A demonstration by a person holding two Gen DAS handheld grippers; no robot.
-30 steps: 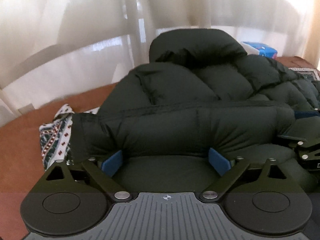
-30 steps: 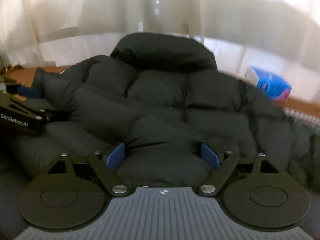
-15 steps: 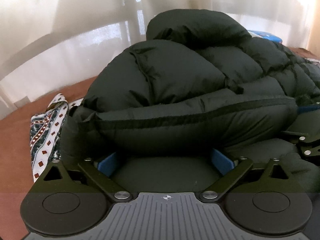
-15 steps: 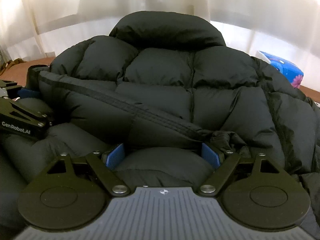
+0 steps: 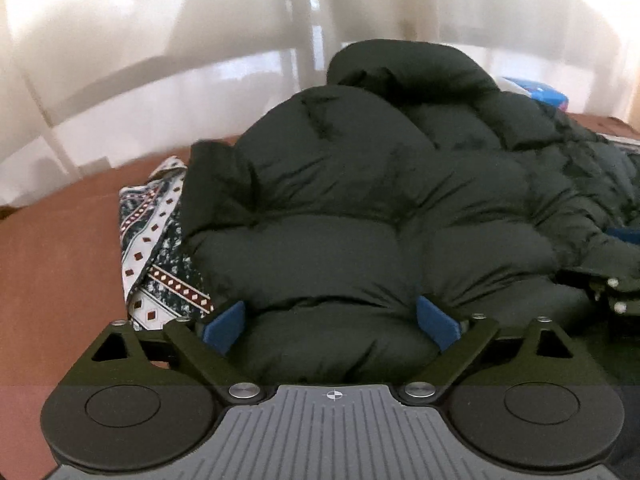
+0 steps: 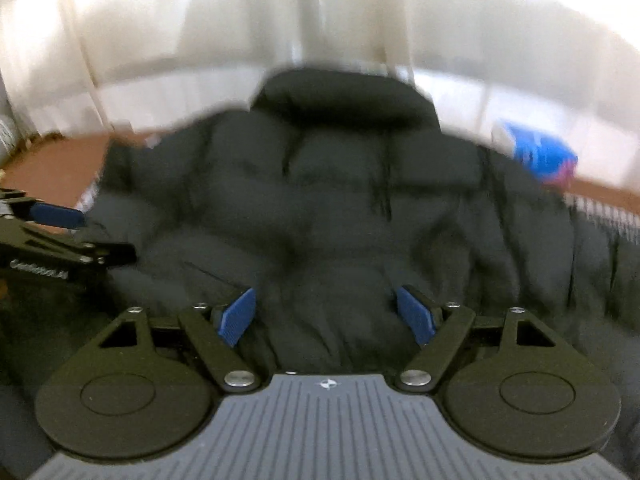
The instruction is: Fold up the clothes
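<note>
A dark puffer jacket point(image 5: 360, 208) lies bunched on the brown table point(image 5: 60, 280), its collar at the far end. My left gripper point(image 5: 331, 326) is open, its blue pads point(image 5: 224, 326) wide apart with a puffy fold of the jacket bulging between them. In the blurred right wrist view the jacket point(image 6: 340, 200) fills the middle, and my right gripper point(image 6: 327, 315) is open just over its near edge, with jacket cloth showing between the pads. The left gripper point(image 6: 60, 236) shows at that view's left edge, resting on the jacket.
A patterned cloth point(image 5: 156, 248) lies partly under the jacket's left side. A blue packet point(image 6: 540, 156) sits at the far right of the table. White curtains point(image 5: 160, 40) hang behind the table. Bare brown table lies to the left.
The jacket's near edge, raised half a second ago, has gone over onto the body and the pile sits lower. The right wrist view has turned blurry from motion. Finger spread is unchanged.
</note>
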